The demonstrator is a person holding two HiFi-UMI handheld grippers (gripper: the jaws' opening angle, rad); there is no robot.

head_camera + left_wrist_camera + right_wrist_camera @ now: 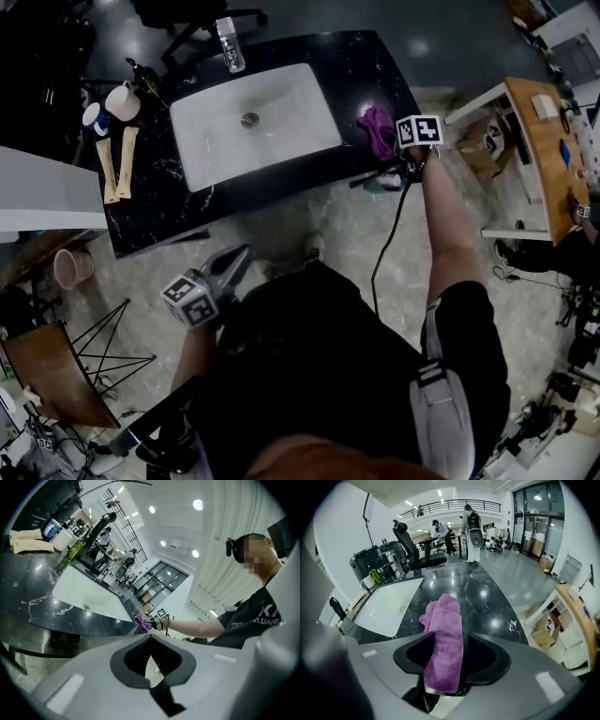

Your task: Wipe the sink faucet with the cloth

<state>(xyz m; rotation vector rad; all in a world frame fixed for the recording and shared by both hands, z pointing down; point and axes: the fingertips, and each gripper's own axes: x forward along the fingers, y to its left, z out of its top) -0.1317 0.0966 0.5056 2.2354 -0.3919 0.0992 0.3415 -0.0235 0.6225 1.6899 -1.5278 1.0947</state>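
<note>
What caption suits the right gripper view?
Open right gripper straddles a purple cloth lying on the black counter beside the white sink.

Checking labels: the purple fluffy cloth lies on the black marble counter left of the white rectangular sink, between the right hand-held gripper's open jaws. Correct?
Not quite. In the head view the purple fluffy cloth lies right of the white rectangular sink, not left. It is on the black marble counter, between the right hand-held gripper's open jaws.

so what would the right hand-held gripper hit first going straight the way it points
The purple cloth, between the open jaws of the right hand-held gripper; probably the black counter beneath.
</note>
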